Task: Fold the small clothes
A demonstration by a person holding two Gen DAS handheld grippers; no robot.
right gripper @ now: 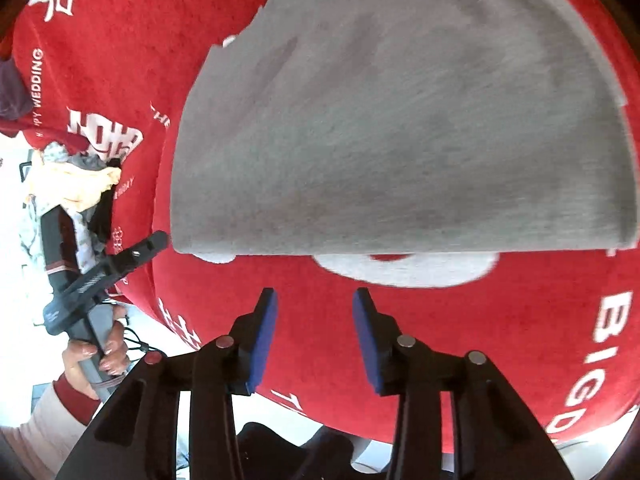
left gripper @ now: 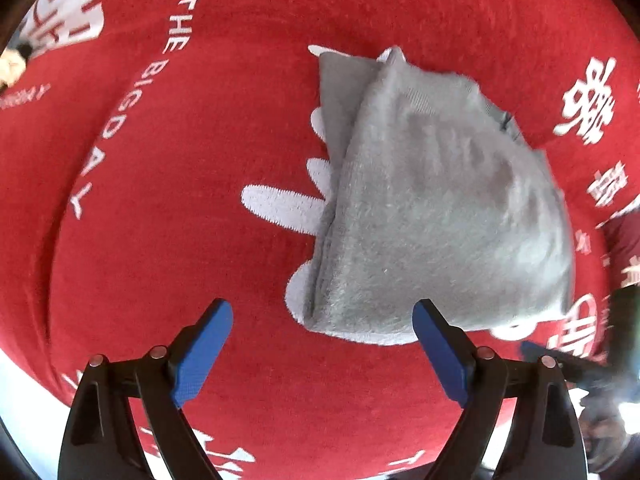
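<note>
Folded grey garment (left gripper: 436,208) lying on the red cloth (left gripper: 180,200), with left gripper (left gripper: 322,344) and right gripper (right gripper: 315,338) jaws open and empty.

Red printed cloth (left gripper: 200,160); heaped garments (right gripper: 80,184) alongside

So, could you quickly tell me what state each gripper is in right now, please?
Left gripper: open wide, empty, beside the folded grey fleece garment.
Right gripper: partly open, empty, short of the garment's near edge.
</note>
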